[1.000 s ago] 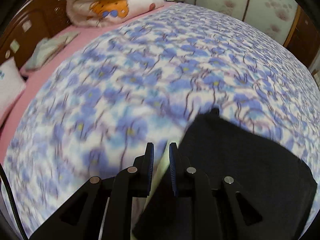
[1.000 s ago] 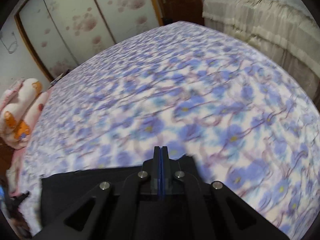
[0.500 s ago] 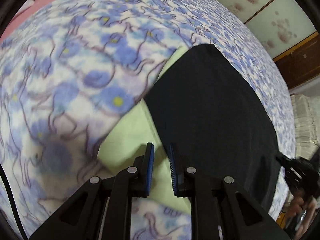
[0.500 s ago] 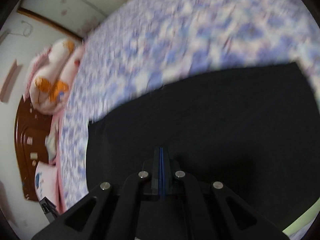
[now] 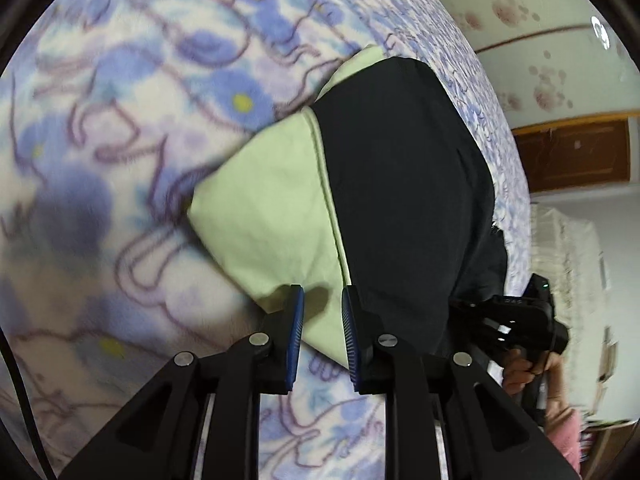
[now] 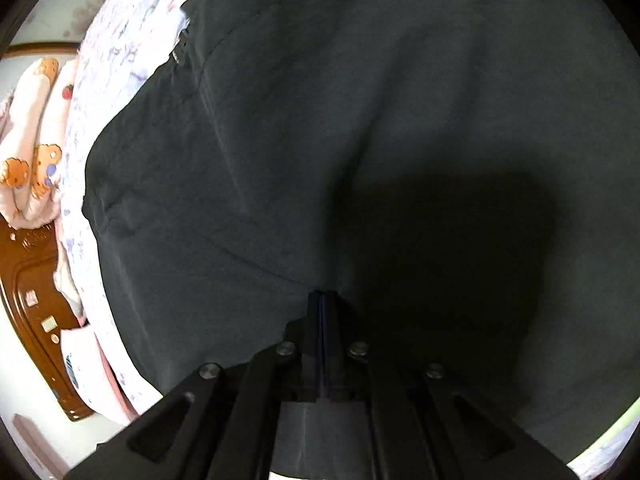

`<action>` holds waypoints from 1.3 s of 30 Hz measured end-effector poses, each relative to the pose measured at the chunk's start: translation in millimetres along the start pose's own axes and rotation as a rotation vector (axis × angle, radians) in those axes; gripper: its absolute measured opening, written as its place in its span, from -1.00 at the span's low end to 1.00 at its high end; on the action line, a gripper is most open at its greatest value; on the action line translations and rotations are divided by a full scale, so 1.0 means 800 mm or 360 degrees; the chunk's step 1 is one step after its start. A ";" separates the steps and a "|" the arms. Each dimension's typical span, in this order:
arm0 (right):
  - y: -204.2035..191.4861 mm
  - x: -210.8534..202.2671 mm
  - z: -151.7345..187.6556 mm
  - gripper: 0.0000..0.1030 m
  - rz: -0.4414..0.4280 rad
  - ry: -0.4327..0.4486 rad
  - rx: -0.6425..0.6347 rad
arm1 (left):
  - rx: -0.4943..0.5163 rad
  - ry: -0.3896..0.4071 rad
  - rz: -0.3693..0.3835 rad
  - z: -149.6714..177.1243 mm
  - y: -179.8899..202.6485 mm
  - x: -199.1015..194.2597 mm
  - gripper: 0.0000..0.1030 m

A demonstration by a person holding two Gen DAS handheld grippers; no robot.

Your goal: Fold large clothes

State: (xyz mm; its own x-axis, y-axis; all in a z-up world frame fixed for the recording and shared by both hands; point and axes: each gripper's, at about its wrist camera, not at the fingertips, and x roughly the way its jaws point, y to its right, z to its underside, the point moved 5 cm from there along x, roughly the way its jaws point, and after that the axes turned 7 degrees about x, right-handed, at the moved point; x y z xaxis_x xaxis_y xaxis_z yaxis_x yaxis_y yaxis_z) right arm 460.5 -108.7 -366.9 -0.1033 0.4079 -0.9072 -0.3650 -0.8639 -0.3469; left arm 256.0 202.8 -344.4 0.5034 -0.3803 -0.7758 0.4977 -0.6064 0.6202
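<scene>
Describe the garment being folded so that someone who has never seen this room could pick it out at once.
Find the bed with the blue-flowered blanket. On it lies the garment, a broad black cloth with one pale green panel, the only plain, unpatterned thing on the flowers.

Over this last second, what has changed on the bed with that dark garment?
Both grippers swung down toward the floral bedspread, bringing the black-and-green garment from held up to spread flat on it. The left gripper has just been opening over the green panel, its pads not pressing. The right gripper stayed shut on the black cloth. The bedding did not move.
</scene>
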 end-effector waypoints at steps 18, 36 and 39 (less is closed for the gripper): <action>-0.003 0.003 0.013 -1.00 -0.0033 0.0040 -0.0075 | -0.0056 0.0011 0.0377 -0.005 -0.035 0.027 0.05; -0.009 0.009 0.023 -1.00 -0.0040 0.0074 -0.0100 | -0.0013 0.0166 0.0555 -0.075 0.037 0.085 -0.74; 0.007 0.003 0.025 -1.00 -0.0081 0.0067 -0.0116 | 0.0042 0.0225 0.0574 -0.072 0.066 0.071 -0.77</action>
State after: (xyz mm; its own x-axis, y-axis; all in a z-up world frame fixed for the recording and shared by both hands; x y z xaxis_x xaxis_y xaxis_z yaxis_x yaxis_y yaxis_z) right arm 439.4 -107.0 -366.2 -0.0466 0.4402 -0.8967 -0.3004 -0.8623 -0.4077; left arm 351.6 189.5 -349.5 0.7360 -0.4737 -0.4836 0.2533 -0.4698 0.8456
